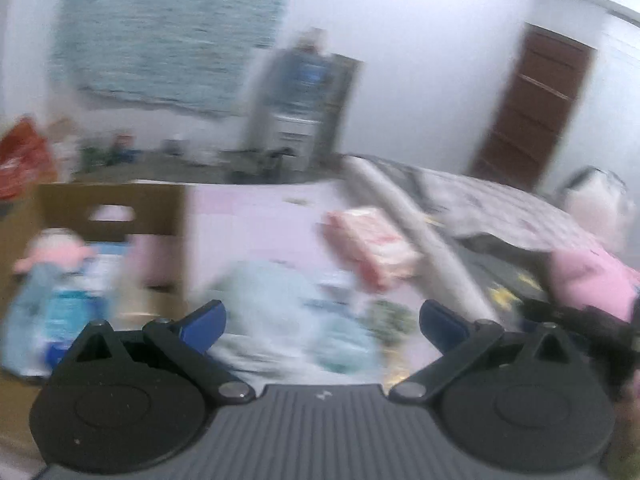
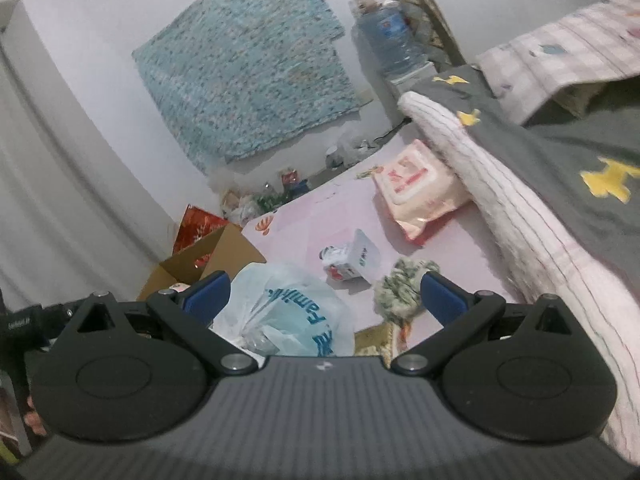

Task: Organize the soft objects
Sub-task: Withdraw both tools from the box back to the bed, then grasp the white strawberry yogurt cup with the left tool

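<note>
Left view motion-blurred; right sharper; fisheye-warped edges.

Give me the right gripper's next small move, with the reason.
Probably ease the right gripper down onto the white plastic bag: its jaws stand wide open and empty, and the bag lies directly ahead between them on the pink sheet.

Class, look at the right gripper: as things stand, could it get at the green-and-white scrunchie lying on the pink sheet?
Probably yes. The right gripper is open and empty, and the scrunchie lies uncovered just ahead on the pink sheet; the plastic bag sits beside it, not over it.
</note>
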`<control>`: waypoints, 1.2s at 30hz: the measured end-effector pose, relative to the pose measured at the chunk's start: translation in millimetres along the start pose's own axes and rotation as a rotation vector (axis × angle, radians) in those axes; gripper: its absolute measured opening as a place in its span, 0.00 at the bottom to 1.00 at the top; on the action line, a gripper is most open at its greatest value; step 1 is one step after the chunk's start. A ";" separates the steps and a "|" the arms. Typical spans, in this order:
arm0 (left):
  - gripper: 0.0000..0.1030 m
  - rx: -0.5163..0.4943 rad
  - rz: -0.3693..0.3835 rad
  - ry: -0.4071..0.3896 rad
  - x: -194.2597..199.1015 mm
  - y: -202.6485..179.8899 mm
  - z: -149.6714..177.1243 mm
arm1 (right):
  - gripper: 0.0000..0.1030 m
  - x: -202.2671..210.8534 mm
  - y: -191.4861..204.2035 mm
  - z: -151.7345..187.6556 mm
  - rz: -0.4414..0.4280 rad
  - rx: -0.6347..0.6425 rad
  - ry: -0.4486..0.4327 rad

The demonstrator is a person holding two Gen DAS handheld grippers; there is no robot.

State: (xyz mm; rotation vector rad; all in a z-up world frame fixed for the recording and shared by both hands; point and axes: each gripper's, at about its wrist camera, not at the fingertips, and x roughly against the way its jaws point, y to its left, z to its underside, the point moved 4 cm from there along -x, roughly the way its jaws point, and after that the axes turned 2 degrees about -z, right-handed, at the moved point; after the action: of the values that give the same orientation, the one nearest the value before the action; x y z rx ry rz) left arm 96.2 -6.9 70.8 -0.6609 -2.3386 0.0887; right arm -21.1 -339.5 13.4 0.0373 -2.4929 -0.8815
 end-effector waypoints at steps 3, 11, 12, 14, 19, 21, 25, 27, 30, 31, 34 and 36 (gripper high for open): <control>1.00 -0.025 0.083 0.029 -18.8 -34.1 12.4 | 0.99 7.1 -14.0 10.4 0.006 -0.029 -0.001; 1.00 -0.170 0.048 0.096 -66.3 -69.9 20.8 | 0.99 -12.8 -27.6 38.5 -0.012 -0.081 0.021; 1.00 -0.174 0.038 0.110 -73.4 -68.9 15.1 | 0.99 -17.7 -26.6 38.8 -0.020 -0.080 0.025; 1.00 -0.168 0.018 0.132 -88.6 -65.0 1.8 | 0.99 -32.0 -25.3 38.9 -0.040 -0.074 0.033; 1.00 -0.114 -0.003 0.217 -141.7 -52.1 -30.1 | 0.99 -66.2 -21.0 35.9 -0.080 -0.038 0.060; 1.00 -0.110 -0.005 0.278 -170.6 -47.7 -37.4 | 0.99 -78.8 -23.9 35.7 -0.094 -0.047 0.076; 1.00 -0.083 -0.038 0.396 -227.0 -37.7 -42.0 | 0.99 -99.4 -34.5 36.9 -0.110 -0.075 0.098; 0.99 -0.074 -0.055 0.446 -251.9 -34.2 -41.6 | 0.99 -107.7 -40.7 39.0 -0.116 -0.094 0.113; 0.95 -0.093 -0.092 0.482 -276.7 -30.8 -38.6 | 0.99 -117.8 -47.4 43.8 -0.115 -0.108 0.137; 0.94 -0.103 -0.097 0.492 -283.9 -31.0 -38.2 | 0.99 -119.9 -50.1 45.6 -0.115 -0.112 0.144; 0.82 -0.137 -0.118 0.534 -303.0 -30.1 -32.4 | 0.99 -123.7 -56.7 51.2 -0.116 -0.131 0.156; 0.73 -0.149 -0.148 0.568 -313.4 -26.9 -26.7 | 0.99 -125.2 -60.4 53.2 -0.114 -0.141 0.160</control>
State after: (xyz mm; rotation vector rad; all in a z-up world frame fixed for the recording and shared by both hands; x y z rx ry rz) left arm 298.7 -184.8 -93.5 -0.4994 -1.8438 -0.3054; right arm 56.4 -333.2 -113.5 0.1968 -2.2938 -1.0565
